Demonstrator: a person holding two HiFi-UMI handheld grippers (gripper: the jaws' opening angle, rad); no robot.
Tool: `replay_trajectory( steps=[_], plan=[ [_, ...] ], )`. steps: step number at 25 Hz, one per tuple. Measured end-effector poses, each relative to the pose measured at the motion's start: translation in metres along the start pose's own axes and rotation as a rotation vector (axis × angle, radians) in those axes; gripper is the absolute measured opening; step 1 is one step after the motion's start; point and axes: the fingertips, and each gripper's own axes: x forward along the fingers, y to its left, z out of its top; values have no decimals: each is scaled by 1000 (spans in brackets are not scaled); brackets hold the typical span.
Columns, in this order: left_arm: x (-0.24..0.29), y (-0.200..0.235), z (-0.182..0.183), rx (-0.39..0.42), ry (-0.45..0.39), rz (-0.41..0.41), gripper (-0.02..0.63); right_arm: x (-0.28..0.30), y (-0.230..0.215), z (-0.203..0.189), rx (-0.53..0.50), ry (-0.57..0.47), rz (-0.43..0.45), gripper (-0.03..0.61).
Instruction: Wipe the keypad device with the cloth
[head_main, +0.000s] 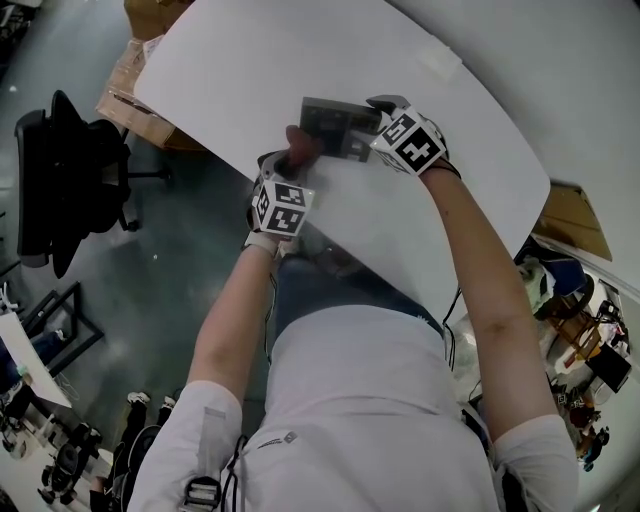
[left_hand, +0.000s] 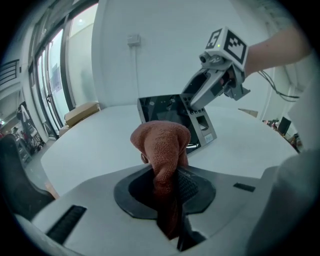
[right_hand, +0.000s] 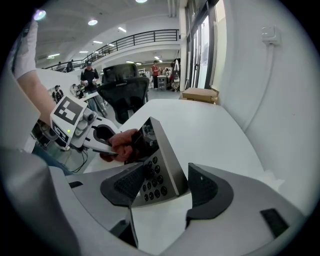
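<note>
**Cloth meets keypad on a white desk**

A curved white desk (head_main: 300, 60) stands by a plain white wall, in a large open hall with a railed gallery.

The left tongs (left_hand: 167, 185) are clamped tight on a rust-coloured cloth (left_hand: 162, 142), which bunches up out of the jaws in a rounded wad. That wad lies against the dark upper panel of the keypad device (left_hand: 165, 107); the right gripper view shows them touching.

The right tongs (right_hand: 165, 185) hold the device by its keypad end. One pad lies on the rows of round buttons and the other stands at the far edge, so the jaws are only as wide as the body between them. The device is tilted, its face raised toward the left tongs (whether its base touches the desk, I cannot tell).

In the head view both tongs meet near the desk's near edge, left ones (head_main: 295, 150) beside right ones (head_main: 370, 120).

Further off, a black office chair (head_main: 70, 180) stands on the grey floor. A cardboard box (right_hand: 199, 94) sits at the desk's far end.
</note>
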Motion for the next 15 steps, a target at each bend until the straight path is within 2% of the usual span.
replay_trajectory(
  steps=[3, 11, 15],
  plan=[
    [-6, -1, 5, 3, 11, -37, 66, 4, 1, 1, -6, 9, -5, 247],
    [-27, 8, 90, -34, -172, -43, 66, 9, 2, 4, -4, 8, -4, 247],
    [-19, 14, 115, -19, -191, -37, 66, 10, 2, 2, -5, 11, -6, 247]
  ],
)
